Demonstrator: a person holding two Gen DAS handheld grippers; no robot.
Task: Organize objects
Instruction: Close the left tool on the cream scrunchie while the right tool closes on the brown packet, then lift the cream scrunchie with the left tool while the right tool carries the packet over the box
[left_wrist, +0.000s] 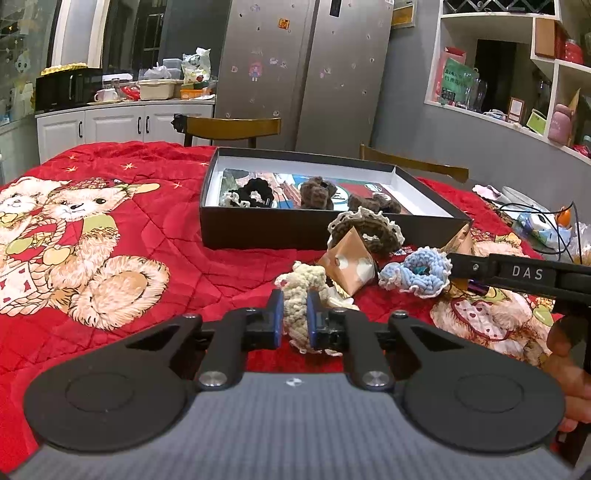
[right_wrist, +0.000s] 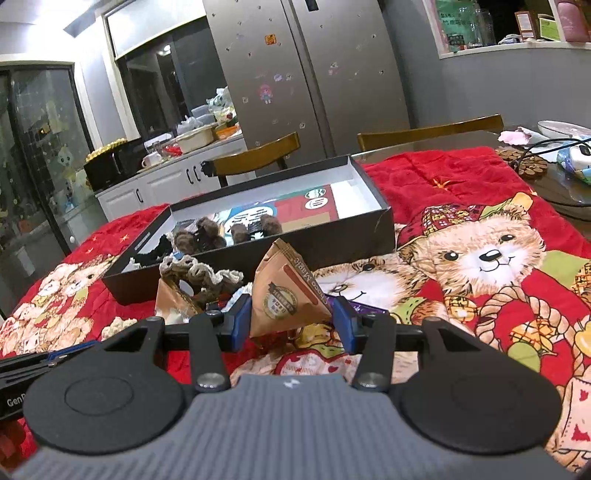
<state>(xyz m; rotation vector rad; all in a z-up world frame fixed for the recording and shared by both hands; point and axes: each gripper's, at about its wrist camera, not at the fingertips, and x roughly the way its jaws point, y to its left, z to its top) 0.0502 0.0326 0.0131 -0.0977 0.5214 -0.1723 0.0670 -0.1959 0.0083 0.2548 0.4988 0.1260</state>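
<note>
My left gripper is shut on a cream crocheted scrunchie that rests on the red bear quilt. My right gripper is shut on a brown triangular packet, whose corners meet both blue pads. Behind them stands an open black box holding a black scrunchie and brown ones. In front of the box lie a brown-and-white scrunchie, a blue scrunchie and a second triangular packet. The right gripper reaches in beside the blue scrunchie.
Two wooden chairs stand behind the table. At the far right edge are cables, a plate and small clutter. A purple wrapper lies under the right jaw. The quilt's left side carries only its bear print.
</note>
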